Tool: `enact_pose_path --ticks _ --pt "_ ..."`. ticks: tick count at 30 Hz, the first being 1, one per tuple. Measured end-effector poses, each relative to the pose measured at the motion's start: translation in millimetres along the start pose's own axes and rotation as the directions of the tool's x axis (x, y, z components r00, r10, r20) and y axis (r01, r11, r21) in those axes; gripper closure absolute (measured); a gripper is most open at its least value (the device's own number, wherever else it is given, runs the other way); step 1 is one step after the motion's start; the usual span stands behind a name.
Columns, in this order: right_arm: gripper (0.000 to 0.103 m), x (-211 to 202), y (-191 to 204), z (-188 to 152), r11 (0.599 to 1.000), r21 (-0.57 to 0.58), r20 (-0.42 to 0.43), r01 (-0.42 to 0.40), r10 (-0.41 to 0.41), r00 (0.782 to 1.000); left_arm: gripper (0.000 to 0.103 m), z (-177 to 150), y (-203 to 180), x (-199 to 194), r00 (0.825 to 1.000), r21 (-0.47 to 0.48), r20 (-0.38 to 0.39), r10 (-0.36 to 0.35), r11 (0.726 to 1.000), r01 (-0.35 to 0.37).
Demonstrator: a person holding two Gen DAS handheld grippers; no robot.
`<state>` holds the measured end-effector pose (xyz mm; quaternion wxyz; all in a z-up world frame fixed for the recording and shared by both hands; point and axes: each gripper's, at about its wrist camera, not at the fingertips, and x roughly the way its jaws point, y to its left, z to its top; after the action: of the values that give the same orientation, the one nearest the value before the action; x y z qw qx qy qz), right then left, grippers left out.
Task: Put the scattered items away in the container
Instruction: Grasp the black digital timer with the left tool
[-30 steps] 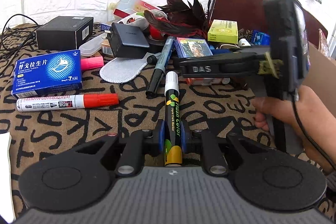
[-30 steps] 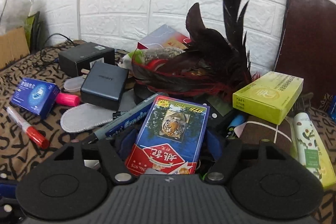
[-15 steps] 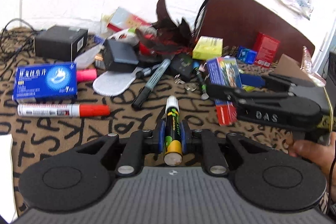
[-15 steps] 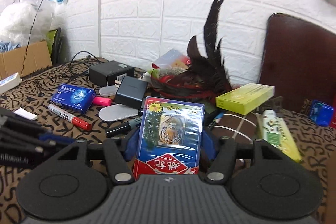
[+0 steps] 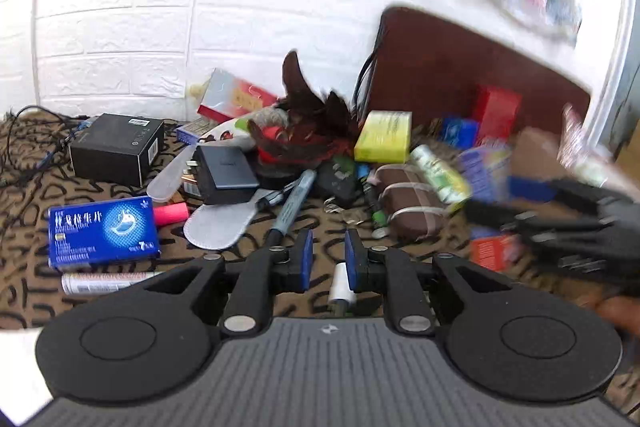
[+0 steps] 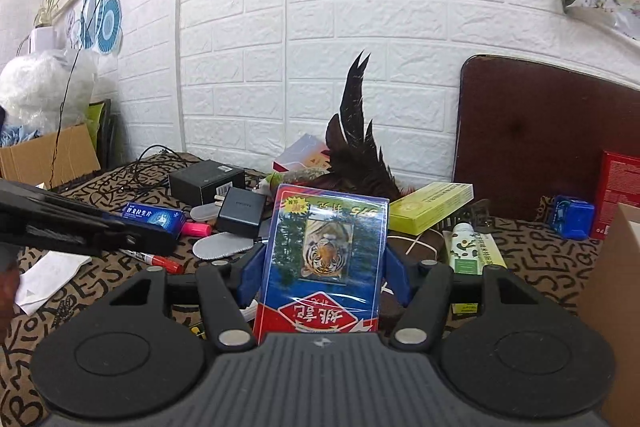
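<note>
My left gripper (image 5: 325, 251) stands open, its blue pads apart. The chalk marker (image 5: 341, 287) lies below and behind the pads, only its white end showing; no pad touches it. My right gripper (image 6: 320, 263) is shut on a blue and red card box with a tiger picture (image 6: 326, 259), held upright above the table. The same gripper shows blurred at the right of the left wrist view (image 5: 560, 223). A cardboard box (image 6: 616, 291) stands at the right edge.
Scattered on the patterned cloth: blue medicine box (image 5: 102, 227), red marker (image 6: 160, 261), black box (image 5: 116, 147), charger (image 5: 226, 173), grey insole (image 5: 222, 223), dark pen (image 5: 290, 207), feathers (image 5: 308, 123), yellow-green box (image 5: 384, 135), brown case (image 5: 412, 203), green tube (image 5: 440, 175). Brown headboard (image 6: 540, 135) behind.
My left gripper has opened and the chalk marker has slipped out of the pads, back under the gripper. My right gripper has lifted and carried the card box to the right.
</note>
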<state>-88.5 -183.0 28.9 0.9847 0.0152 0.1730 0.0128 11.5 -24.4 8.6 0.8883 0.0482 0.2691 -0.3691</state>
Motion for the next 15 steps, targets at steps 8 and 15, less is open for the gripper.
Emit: enact_pose_path --ticks 8,15 --pt "0.042 -8.4 -11.0 -8.0 0.999 0.033 -0.008 0.033 -0.033 0.999 0.084 10.3 -4.9 63.8 0.999 0.099 -0.034 0.023 0.995 -0.020" --pt "0.042 1.6 -24.2 -20.7 0.995 0.083 -0.035 0.057 -0.054 0.998 0.084 9.3 -31.9 102.8 0.998 0.180 -0.062 -0.016 0.983 0.027"
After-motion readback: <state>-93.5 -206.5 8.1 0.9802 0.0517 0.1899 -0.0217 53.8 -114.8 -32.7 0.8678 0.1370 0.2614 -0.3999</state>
